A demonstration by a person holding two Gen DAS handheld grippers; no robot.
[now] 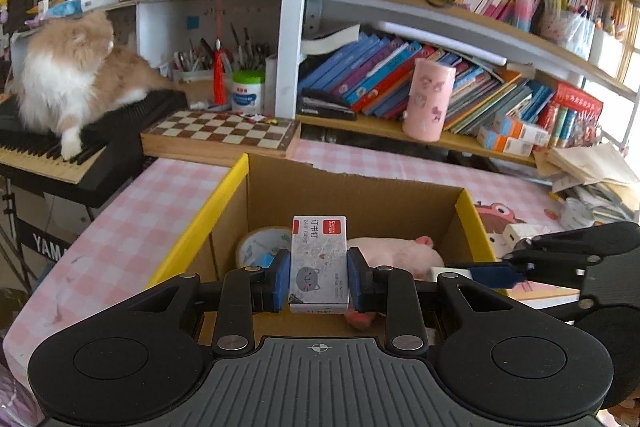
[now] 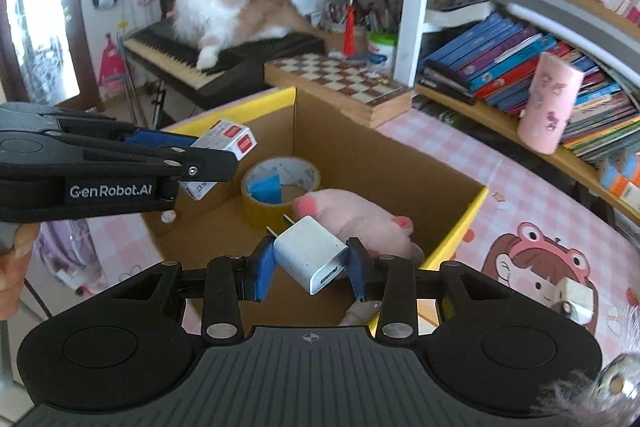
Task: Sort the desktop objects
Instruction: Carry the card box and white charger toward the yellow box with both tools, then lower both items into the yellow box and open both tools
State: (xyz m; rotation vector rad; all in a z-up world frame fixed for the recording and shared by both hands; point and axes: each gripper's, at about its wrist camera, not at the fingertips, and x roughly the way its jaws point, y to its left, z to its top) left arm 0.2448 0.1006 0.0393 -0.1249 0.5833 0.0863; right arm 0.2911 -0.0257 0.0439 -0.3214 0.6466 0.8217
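Pinched in my left gripper (image 1: 319, 277) is the staple box (image 1: 319, 263), my right gripper (image 2: 311, 263) clamps the charger (image 2: 310, 253); both hang above the cardboard box (image 2: 460, 227) at lower centre, so releasing comes next.

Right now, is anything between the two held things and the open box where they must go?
Nothing visible blocks them. The staple box and the charger hang over the open cardboard box. Inside, a tape roll and a pink plush toy fill part of the floor.

Bright daylight; fisheye edges bent; cat (image 2: 232, 3) perhaps motion-blurred
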